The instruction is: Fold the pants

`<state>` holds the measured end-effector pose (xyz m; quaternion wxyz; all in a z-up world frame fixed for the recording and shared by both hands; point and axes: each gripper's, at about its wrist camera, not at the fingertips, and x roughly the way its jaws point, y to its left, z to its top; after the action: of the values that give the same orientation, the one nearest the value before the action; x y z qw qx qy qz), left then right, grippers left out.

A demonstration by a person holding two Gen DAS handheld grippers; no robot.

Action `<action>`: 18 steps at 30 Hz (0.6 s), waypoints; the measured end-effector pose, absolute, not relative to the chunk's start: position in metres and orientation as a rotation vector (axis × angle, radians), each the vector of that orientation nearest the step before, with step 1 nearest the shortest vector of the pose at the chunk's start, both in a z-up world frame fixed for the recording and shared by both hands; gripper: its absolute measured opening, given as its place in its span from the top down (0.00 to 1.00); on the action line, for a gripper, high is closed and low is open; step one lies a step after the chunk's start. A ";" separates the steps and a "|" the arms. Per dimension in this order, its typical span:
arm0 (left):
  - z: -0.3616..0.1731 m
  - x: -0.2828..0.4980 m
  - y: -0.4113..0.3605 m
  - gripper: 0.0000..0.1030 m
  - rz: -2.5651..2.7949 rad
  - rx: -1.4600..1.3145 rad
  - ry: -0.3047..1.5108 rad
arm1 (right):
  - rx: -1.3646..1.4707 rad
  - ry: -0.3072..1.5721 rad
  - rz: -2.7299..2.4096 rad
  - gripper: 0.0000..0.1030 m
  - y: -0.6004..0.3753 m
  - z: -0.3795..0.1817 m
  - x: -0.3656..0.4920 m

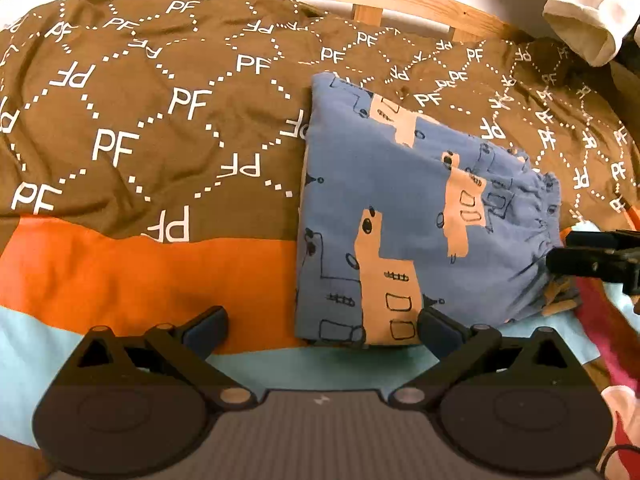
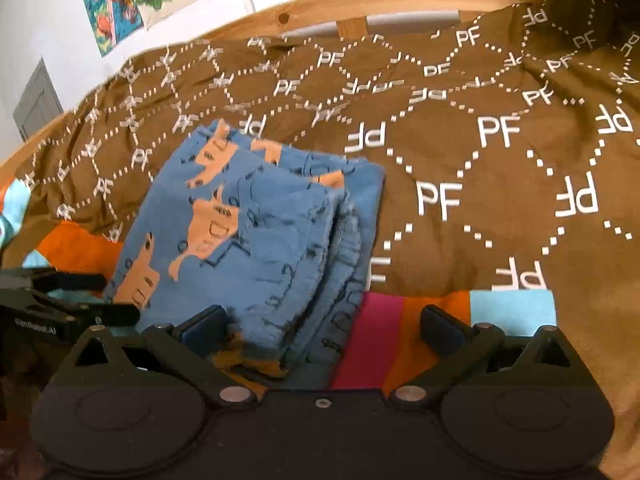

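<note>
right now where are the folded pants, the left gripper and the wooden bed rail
folded pants [image 1: 400, 216], left wrist view, middle of the blue top layer
left gripper [image 1: 320, 330], left wrist view, midway between its open fingertips
wooden bed rail [image 2: 360, 0], right wrist view, bare top plank

Both the left gripper [image 1: 322, 330] and right gripper [image 2: 322, 326] are matte black, with blue-padded fingers, silver pivot screws and round housings.

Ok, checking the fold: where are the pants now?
The folded blue printed pants lie on the brown PF-patterned duvet, right of centre in the left wrist view.
</note>
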<state>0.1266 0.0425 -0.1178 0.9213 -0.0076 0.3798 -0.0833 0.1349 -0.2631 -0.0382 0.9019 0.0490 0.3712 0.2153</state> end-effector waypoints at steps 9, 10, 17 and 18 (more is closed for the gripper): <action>-0.110 0.143 0.058 0.00 -0.282 -0.091 0.704 | 0.191 0.673 0.577 0.01 -0.270 -0.029 0.173; -0.111 0.144 0.059 0.00 -0.290 -0.097 0.698 | 0.201 0.673 0.594 0.01 -0.271 -0.030 0.181; -0.119 0.147 0.068 0.00 -0.333 -0.166 0.710 | 0.264 0.698 0.653 0.01 -0.275 -0.038 0.210; -0.118 0.147 0.069 0.00 -0.340 -0.167 0.712 | 0.278 0.697 0.651 0.03 -0.276 -0.039 0.211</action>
<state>0.1471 0.0689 -0.1185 0.9198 -0.0815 0.3463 -0.1656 0.2107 -0.2757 -0.0387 0.8792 0.1335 0.3342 0.3123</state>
